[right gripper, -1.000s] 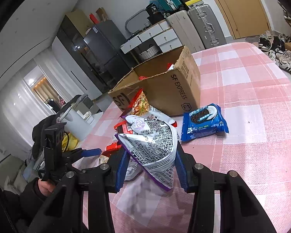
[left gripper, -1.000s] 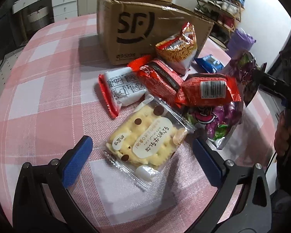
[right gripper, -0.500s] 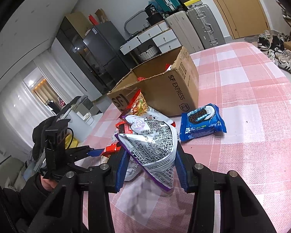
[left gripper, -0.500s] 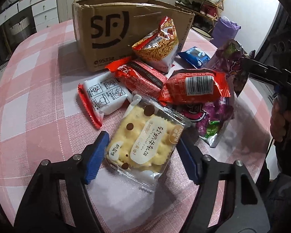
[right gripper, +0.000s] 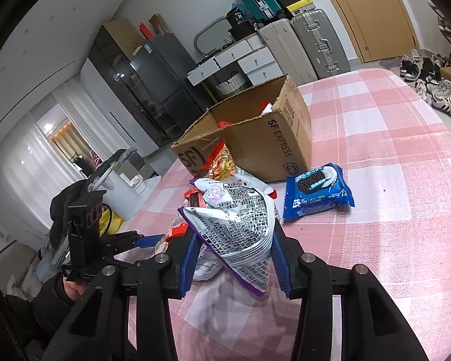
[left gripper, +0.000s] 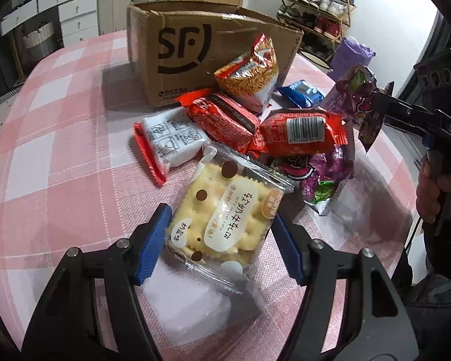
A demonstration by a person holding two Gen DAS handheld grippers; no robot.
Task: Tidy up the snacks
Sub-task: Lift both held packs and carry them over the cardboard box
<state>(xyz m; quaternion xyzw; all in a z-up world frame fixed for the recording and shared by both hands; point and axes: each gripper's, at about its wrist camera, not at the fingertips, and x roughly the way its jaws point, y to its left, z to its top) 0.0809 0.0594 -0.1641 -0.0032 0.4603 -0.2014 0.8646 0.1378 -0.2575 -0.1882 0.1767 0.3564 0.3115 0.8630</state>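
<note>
A clear pack of yellow crackers point(left gripper: 231, 198) lies at the near edge of the snack pile on the pink checked table point(left gripper: 60, 150). My left gripper point(left gripper: 221, 216) has the pack between its blue pads; the jaws are closing, and both pads touch the pack's sides. In the right wrist view my right gripper point(right gripper: 234, 231) is shut on a purple and silver snack bag point(right gripper: 237, 210) held above the table. The left wrist view has that bag point(left gripper: 357, 99) at the right. The open cardboard box point(left gripper: 195, 51) stands behind the pile.
The pile holds an orange noodle bag point(left gripper: 249, 75), two red packs point(left gripper: 294, 135), a white and red pack point(left gripper: 168, 141) and a purple bag point(left gripper: 324, 174). A blue cookie pack point(right gripper: 315, 192) lies beside the box point(right gripper: 255, 144). A person's hand point(left gripper: 436, 195) holds the right gripper.
My left gripper's jaws went from wide open to closed around the cracker pack as it moved in on it. The right gripper and its bag stayed in place.
</note>
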